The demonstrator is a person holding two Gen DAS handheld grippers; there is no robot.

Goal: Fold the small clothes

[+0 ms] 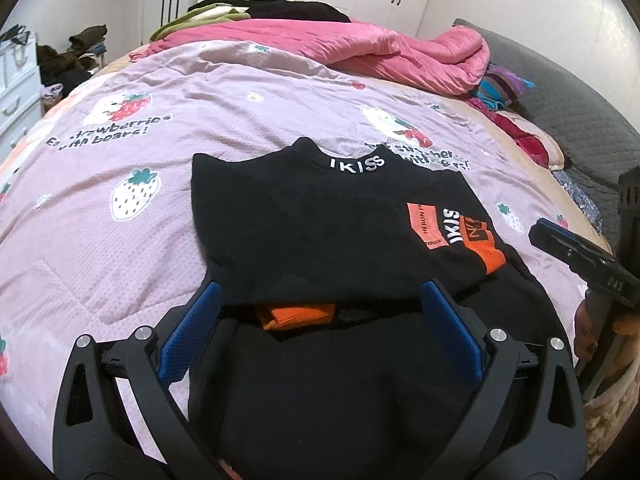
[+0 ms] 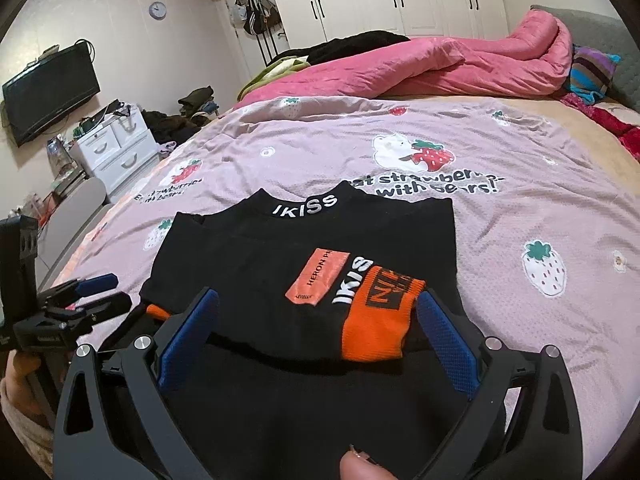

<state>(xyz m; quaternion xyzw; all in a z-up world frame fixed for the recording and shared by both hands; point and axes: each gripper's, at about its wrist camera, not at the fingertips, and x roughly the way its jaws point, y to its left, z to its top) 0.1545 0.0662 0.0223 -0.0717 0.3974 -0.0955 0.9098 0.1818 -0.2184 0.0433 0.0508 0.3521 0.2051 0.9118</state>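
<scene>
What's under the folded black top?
The black top lies on the pink strawberry sheet. An orange cuff pokes out beneath its near edge; anything else underneath is covered.

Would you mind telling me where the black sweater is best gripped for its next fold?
Probably the near hem of the black sweater, approached from the near side. It lies flat, sleeves with orange cuffs folded in, collar farthest away, so lifting the hem carries it toward the collar.
</scene>
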